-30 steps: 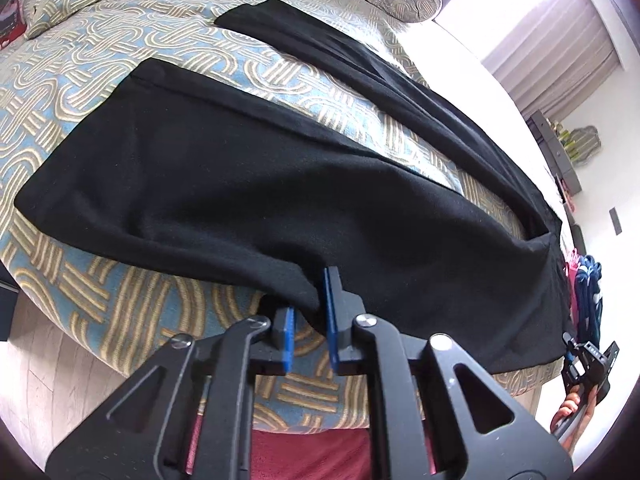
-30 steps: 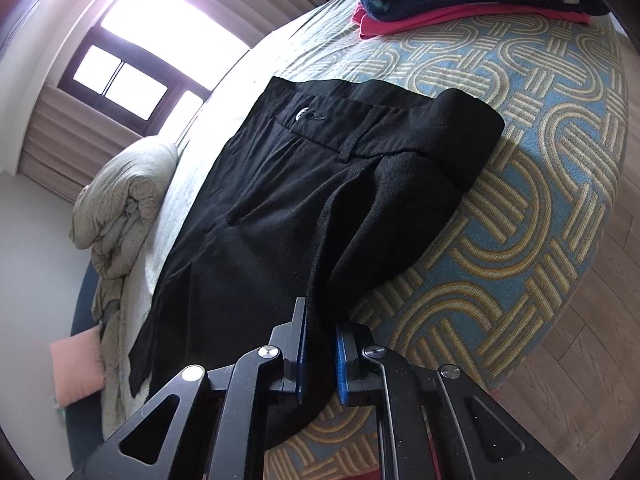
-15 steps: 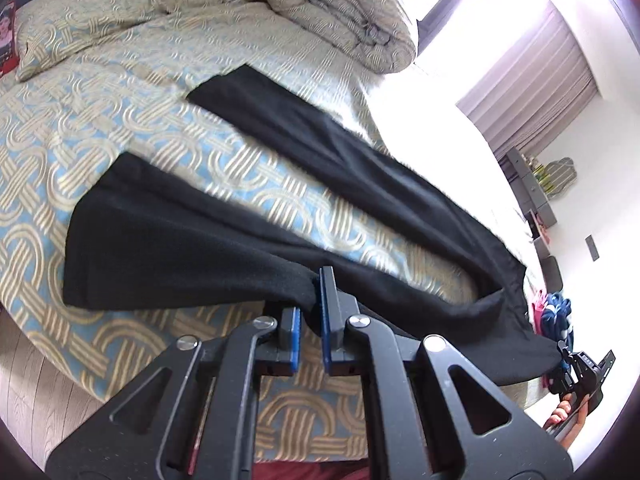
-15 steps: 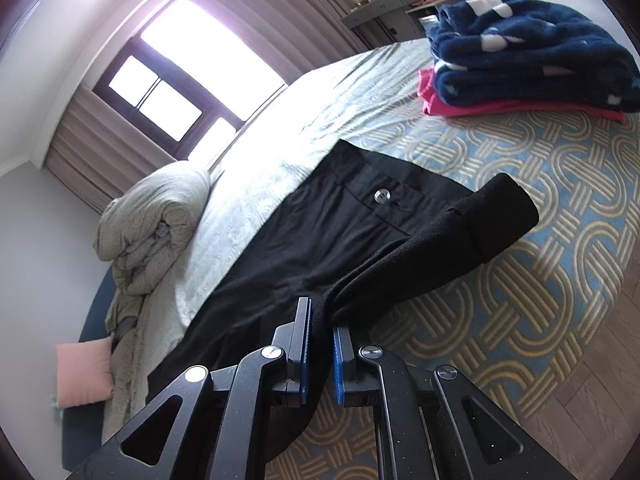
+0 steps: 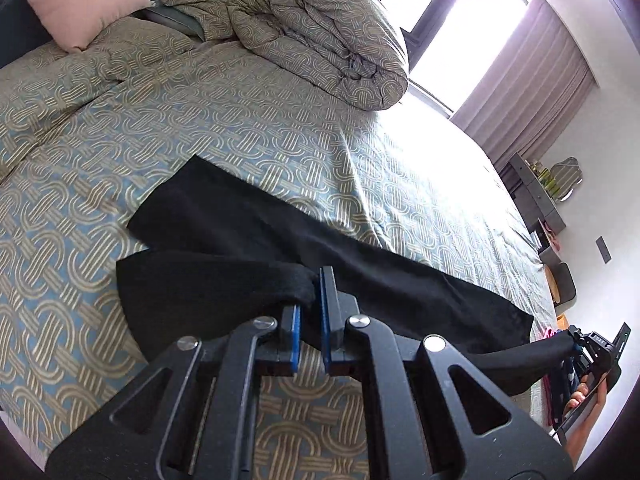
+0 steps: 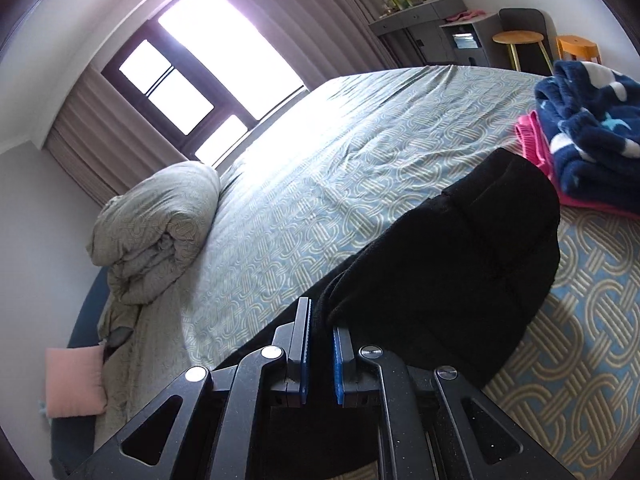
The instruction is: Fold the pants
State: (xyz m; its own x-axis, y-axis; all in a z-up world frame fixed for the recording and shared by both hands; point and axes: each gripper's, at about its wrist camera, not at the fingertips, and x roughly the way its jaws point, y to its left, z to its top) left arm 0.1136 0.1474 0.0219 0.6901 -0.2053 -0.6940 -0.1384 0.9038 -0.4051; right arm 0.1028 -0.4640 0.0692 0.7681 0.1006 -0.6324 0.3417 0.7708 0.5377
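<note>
left tongs (image 5: 309, 296): clamped down on a bunched fold of the black pants (image 5: 248, 232), fabric pinched right between the blue pads
right tongs (image 6: 320, 332): same deal, closed on a wad of the pants (image 6: 460, 264) near the waist end, cloth humps up just past the tips
pants position: lifted along one edge between the two tongs, the rest draped on the bed (image 5: 120, 120); one leg lies flat across the cover, the other sags from the left tongs over it
right tongs seen from left cam (image 5: 588, 350): way off at the right edge, a strip of black fabric stretches to it, a hand (image 5: 580, 396) underneath
bed cover: blue with tan woven loop print, a few wrinkles
rolled duvet (image 5: 320, 36): piled at the head end by the window (image 6: 208, 60)
pink pillow (image 5: 80, 0): at the headboard corner
folded stack: navy fleece (image 6: 592, 128) on top of something pink (image 6: 536, 140), sitting just beside the waist end of the pants
background: grey dresser (image 6: 432, 32) and two stools against the far wall
</note>
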